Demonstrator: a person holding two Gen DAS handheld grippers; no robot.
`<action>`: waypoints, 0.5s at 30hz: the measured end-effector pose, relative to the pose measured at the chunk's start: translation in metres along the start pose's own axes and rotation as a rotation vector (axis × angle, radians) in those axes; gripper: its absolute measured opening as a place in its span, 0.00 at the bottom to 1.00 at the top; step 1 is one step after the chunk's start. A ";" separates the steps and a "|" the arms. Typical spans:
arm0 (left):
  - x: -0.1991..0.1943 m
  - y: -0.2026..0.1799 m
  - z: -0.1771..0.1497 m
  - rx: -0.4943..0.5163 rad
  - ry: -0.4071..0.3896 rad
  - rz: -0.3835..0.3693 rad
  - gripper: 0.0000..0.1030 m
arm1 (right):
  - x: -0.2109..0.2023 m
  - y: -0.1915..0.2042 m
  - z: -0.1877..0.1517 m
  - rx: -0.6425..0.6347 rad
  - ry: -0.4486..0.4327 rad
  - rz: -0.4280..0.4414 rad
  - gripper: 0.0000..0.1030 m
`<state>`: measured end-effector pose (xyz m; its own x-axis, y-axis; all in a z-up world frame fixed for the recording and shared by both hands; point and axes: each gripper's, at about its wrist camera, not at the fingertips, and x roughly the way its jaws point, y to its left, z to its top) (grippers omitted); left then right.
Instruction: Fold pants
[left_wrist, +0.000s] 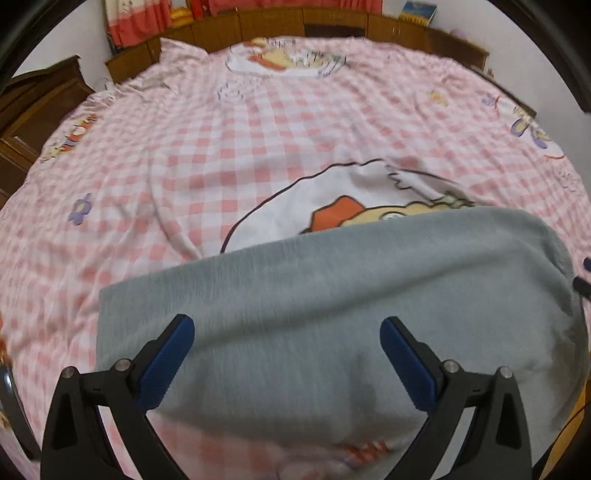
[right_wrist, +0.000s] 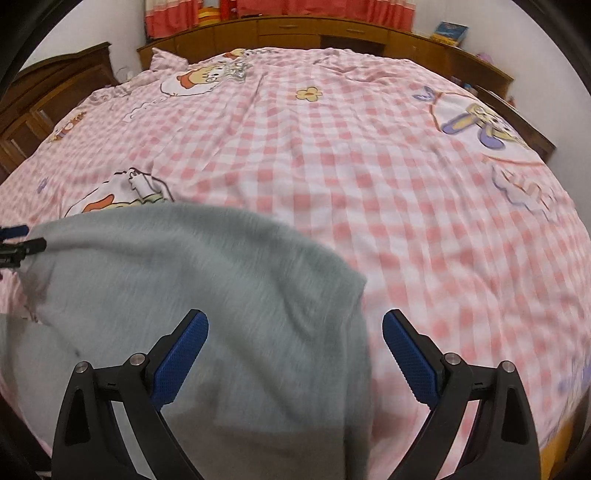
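Grey pants (left_wrist: 332, 295) lie folded on the pink checked bedsheet (left_wrist: 221, 147) near the bed's front edge. My left gripper (left_wrist: 287, 332) is open and empty, hovering over the pants' near part. In the right wrist view the pants (right_wrist: 184, 277) fill the lower left. My right gripper (right_wrist: 295, 328) is open and empty over their right edge, its right finger above the bedsheet (right_wrist: 406, 184). The left gripper's fingertips (right_wrist: 22, 240) show at the far left, by the pants' edge.
A wooden headboard with cabinets (right_wrist: 295, 33) runs along the far side of the bed, with red curtains (right_wrist: 314, 9) above. A wooden cabinet (left_wrist: 37, 107) stands to the left. A book (right_wrist: 450, 31) lies on the far right ledge.
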<state>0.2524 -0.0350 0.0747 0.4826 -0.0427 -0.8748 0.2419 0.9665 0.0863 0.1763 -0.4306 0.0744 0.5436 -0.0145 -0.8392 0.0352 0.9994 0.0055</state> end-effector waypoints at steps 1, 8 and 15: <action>0.004 0.003 0.004 0.004 0.006 0.005 0.99 | 0.005 -0.001 0.005 -0.019 0.004 -0.002 0.95; 0.043 0.027 0.033 0.068 0.063 0.051 0.99 | 0.050 -0.014 0.032 -0.078 0.087 -0.023 0.91; 0.093 0.061 0.035 0.038 0.185 -0.102 1.00 | 0.090 -0.017 0.025 -0.059 0.167 0.069 0.91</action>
<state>0.3417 0.0110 0.0151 0.2920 -0.0892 -0.9523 0.3144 0.9493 0.0075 0.2459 -0.4493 0.0129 0.3957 0.0551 -0.9167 -0.0493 0.9980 0.0387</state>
